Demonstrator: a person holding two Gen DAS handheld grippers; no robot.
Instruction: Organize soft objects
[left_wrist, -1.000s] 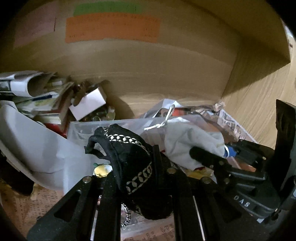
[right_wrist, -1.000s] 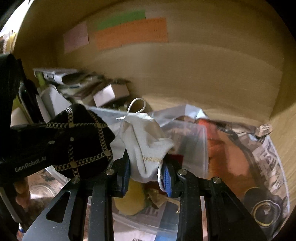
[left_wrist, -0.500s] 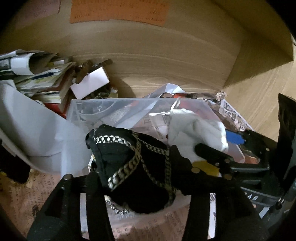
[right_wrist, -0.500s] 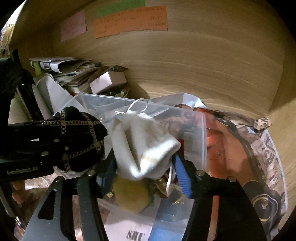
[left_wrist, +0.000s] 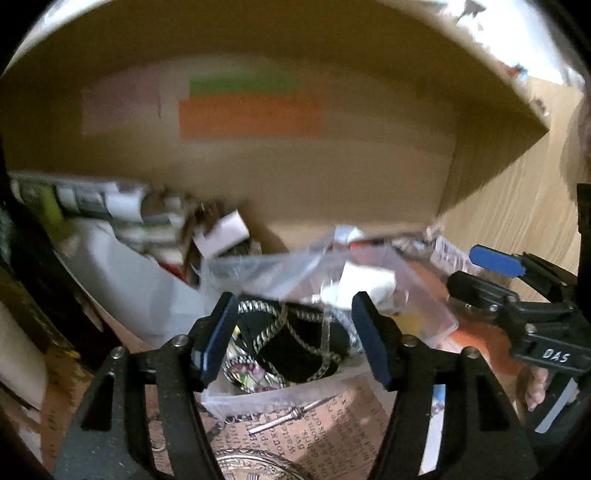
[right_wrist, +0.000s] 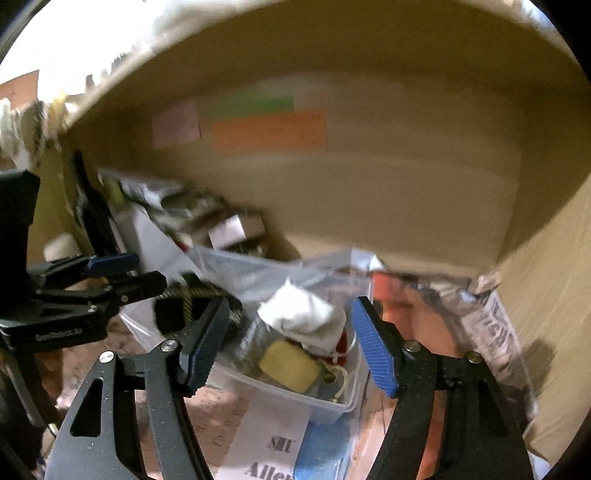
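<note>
Left claw (left_wrist: 291, 332) wide open, nothing held. Black pouch with chain trim (left_wrist: 295, 343) lies in the clear plastic bin (left_wrist: 439, 314), directly ahead between the two fingers, touching neither as far as visible.

Right claw (right_wrist: 288, 339) also wide open, empty. White drawstring pouch (right_wrist: 303, 317) sits in the same bin (right_wrist: 325, 406), ahead of that claw between its fingers, on top of a yellow block-shaped item (right_wrist: 288, 365). The black pouch (right_wrist: 192, 299) is left of the right claw's left finger, partly hidden behind it.

From the left wrist view, the white pouch (left_wrist: 365, 284) is beyond and right of the black one, deeper in the bin.

Bin rests on newsprint (left_wrist: 314, 428) inside a cardboard box; orange label (right_wrist: 269, 131), green label (right_wrist: 255, 103) and pink label (right_wrist: 175, 123) on the back wall (right_wrist: 406, 184). Stacked papers (left_wrist: 92, 199) and a small white box (left_wrist: 221, 232) far left. Both frames motion-blurred.
</note>
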